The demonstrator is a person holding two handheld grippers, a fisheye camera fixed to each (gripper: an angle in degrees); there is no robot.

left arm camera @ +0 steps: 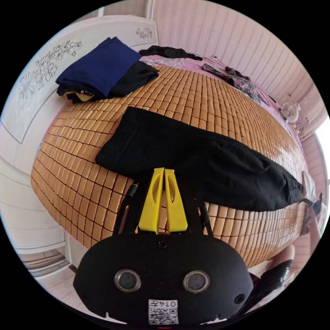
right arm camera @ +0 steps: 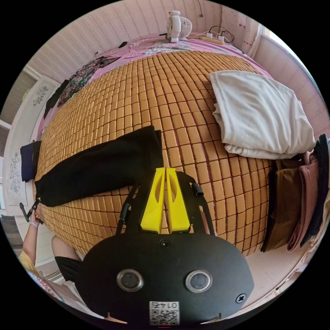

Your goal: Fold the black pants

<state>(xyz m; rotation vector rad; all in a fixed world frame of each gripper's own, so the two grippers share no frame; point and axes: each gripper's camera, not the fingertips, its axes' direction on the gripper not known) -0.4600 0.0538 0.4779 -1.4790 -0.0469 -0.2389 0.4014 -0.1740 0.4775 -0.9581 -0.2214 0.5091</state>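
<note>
In the left gripper view, the left gripper [left arm camera: 164, 171] has its two yellow jaws pressed together, tips meeting at the near edge of the black pants [left arm camera: 192, 158]. Whether any cloth is caught between the tips cannot be told. The pants lie stretched flat across a bamboo mat [left arm camera: 86, 165] that covers the bed, one end near these jaws and the other end running away to the far right. There, at the pants' far tip, the right gripper [left arm camera: 314, 202] shows small, a hand beside it. Beyond the pants, near the bed's corner, sits a folded stack with a navy garment [left arm camera: 99, 65] on top. A floral garment [left arm camera: 240, 80] lies along the far edge of the mat.

In the right gripper view, the right gripper [right arm camera: 166, 170] also has its jaws together, the tips just beside the near corner of the pants [right arm camera: 99, 168]; a grip on the cloth cannot be made out. The pants run off to the left, where the left gripper [right arm camera: 32, 209] sits at their end. A folded white garment [right arm camera: 261, 113] rests on the mat [right arm camera: 165, 96] well apart from the pants, with brown and pink folded clothes [right arm camera: 295, 202] next to it. A small fan [right arm camera: 178, 22] stands at the bed's far edge.
</note>
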